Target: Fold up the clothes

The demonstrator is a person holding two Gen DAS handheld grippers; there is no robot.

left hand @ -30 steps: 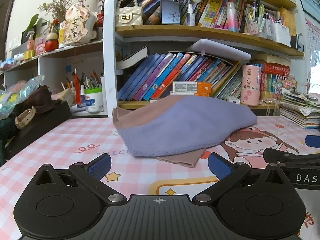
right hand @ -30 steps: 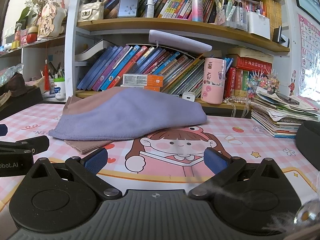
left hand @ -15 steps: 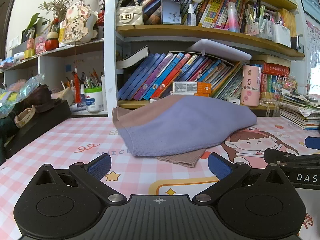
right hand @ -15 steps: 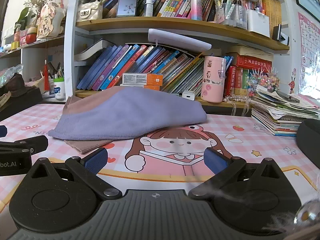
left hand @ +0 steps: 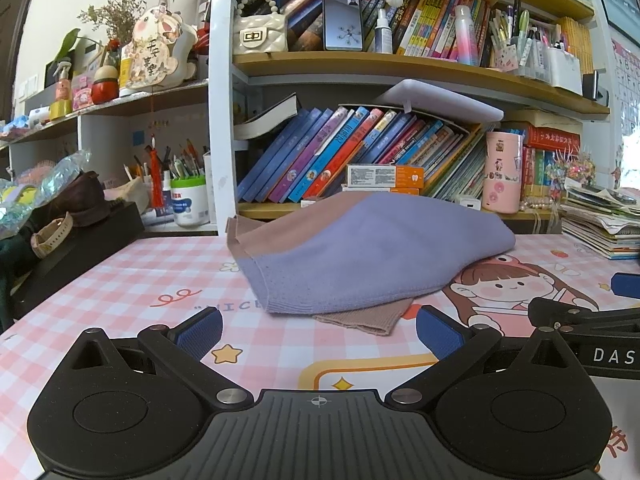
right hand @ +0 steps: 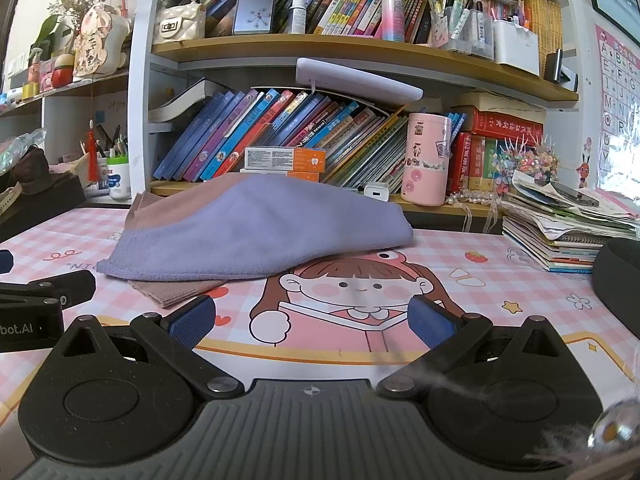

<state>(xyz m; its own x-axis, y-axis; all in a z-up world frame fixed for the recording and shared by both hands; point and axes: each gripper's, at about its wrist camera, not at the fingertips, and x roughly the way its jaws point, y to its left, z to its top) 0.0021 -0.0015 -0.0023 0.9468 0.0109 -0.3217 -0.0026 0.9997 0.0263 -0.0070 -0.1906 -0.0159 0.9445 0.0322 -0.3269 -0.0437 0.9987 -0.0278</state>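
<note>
Both grippers, left gripper (left hand: 318,330) and right gripper (right hand: 310,316), sit spread and empty just short of the folded purple-and-brown garment (left hand: 360,256) on the pink checked mat (left hand: 132,280). To fold cleanly, pinch its near corners together, level.

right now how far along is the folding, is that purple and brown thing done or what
Done: the purple and brown garment lies folded over on the pink checked table mat, a brown layer sticking out underneath. In hand: nothing; the left gripper and right gripper are both open, short of the cloth. Left: possibly squaring up that brown edge or another fold; I see no other clothes.
</note>
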